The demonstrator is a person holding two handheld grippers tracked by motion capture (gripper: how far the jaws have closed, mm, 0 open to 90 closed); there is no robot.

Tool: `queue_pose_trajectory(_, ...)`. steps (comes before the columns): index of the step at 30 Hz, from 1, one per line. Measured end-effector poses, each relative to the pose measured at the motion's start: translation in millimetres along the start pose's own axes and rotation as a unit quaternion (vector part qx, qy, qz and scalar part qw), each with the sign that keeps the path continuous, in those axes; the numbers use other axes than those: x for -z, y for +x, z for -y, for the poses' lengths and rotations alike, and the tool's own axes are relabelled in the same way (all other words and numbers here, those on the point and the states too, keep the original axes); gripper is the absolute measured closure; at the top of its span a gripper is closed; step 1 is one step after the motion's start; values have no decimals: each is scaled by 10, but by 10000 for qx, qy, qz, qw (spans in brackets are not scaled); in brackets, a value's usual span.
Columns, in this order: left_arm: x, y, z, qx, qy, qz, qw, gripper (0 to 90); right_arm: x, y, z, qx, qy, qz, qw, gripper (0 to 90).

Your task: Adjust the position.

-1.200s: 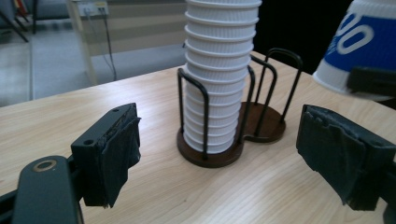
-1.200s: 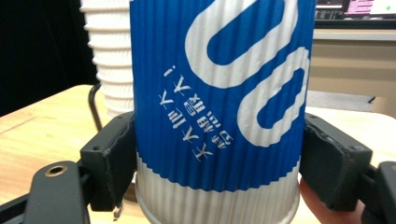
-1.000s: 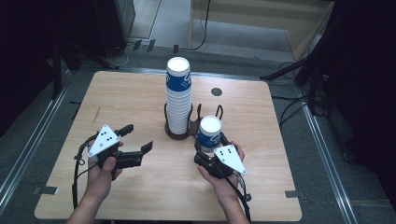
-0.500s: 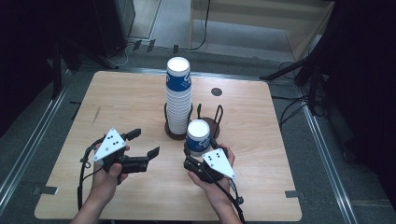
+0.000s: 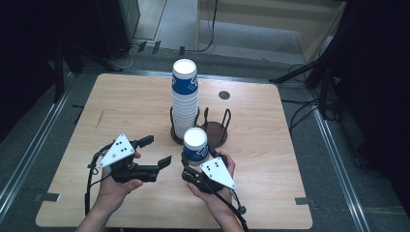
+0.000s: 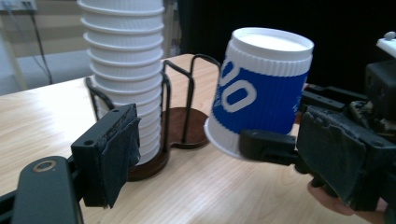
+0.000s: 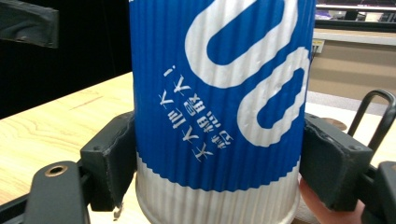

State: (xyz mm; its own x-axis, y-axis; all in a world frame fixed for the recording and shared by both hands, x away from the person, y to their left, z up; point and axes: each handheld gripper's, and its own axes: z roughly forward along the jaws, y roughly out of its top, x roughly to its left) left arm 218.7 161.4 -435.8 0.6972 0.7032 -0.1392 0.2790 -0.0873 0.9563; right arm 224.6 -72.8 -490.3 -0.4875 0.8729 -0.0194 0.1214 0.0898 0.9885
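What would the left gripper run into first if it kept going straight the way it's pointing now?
Probably the blue and white cup held upside down in the right gripper. The left gripper has open jaws aimed toward it, with the cup stack to one side. Depth is unclear, so it might slip past.

The high view looks steeply down on the whole table [image 5: 121,101] from the person's side. The left gripper view faces the cup [image 6: 261,98] from nearby; the right gripper view sits tight against it.
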Motion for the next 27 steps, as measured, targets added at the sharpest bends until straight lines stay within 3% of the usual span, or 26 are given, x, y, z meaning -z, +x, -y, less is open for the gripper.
queue_pose_trajectory(12, -49, -53, -24, 42, 199, 153, 9997, 152, 10, 138, 20, 218, -15, -138, 9997, 200)
queue_pose_trajectory(18, -61, -41, -60, 87, 554, 205, 9982, 159, 7, 208, 60, 627, -13, -112, 9980, 200)
queue_pose_trajectory(25, -70, -31, -72, 100, 755, 321, 9966, 160, 0, 261, 91, 857, -21, -138, 9962, 202)
queue_pose_trajectory(27, -68, -37, -77, 94, 748, 335, 9966, 164, -2, 281, 105, 1017, -33, -128, 9947, 202)
